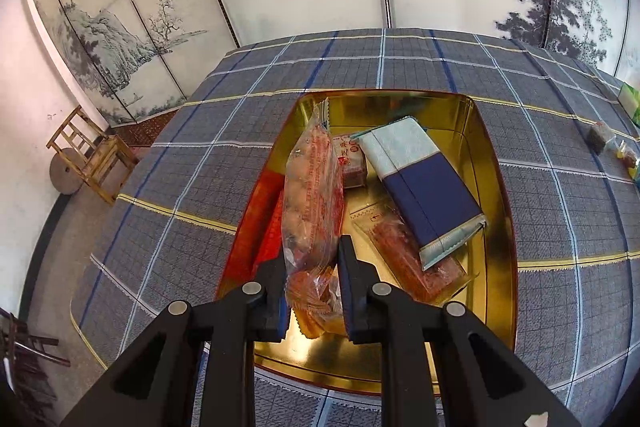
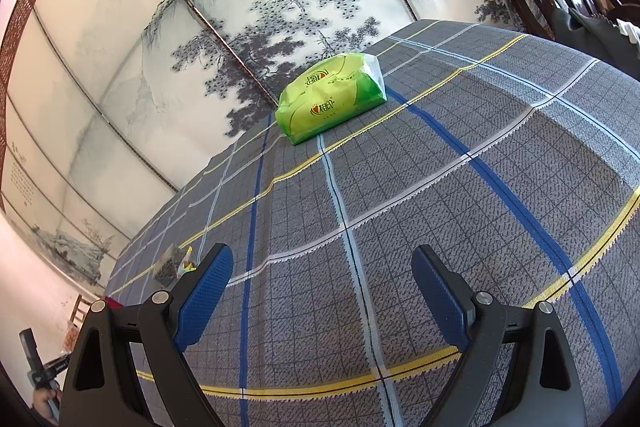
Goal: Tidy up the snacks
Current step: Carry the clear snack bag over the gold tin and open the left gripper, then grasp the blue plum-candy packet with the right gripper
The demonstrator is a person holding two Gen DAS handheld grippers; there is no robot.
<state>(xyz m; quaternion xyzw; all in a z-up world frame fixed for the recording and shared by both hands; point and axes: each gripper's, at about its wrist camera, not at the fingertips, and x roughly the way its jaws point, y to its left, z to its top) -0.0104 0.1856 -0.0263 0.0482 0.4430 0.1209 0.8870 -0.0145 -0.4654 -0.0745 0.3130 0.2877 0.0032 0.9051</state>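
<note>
Over the gold tin (image 1: pixel 496 187) in the left wrist view, the left gripper (image 1: pixel 312 267) is clamped tight on a clear orange-printed snack bag (image 1: pixel 314 195), which hangs just above the tin's left half. Already lying inside: a blue-and-pale-blue packet (image 1: pixel 424 187), a flat reddish packet (image 1: pixel 412 259) under its near end, and a small red-labelled block (image 1: pixel 352 163) further back. So I'd say the job is well underway, with this bag about to join the pile. A couple of small snacks (image 1: pixel 612 143) still sit on the plaid tablecloth (image 1: pixel 160 187) at the far right edge, badly warped by the lens, so can't tell what they are.

Right wrist view: the right gripper (image 2: pixel 322 291) has its jaws spread wide with nothing between them, above bare cloth. A green packet (image 2: pixel 330 99) sits well beyond it near the far table edge, looks more like tissues than a snack honestly. One small dark bag (image 2: pixel 172 265) is half hidden behind the left finger. The tin isn't in this view at all.
</note>
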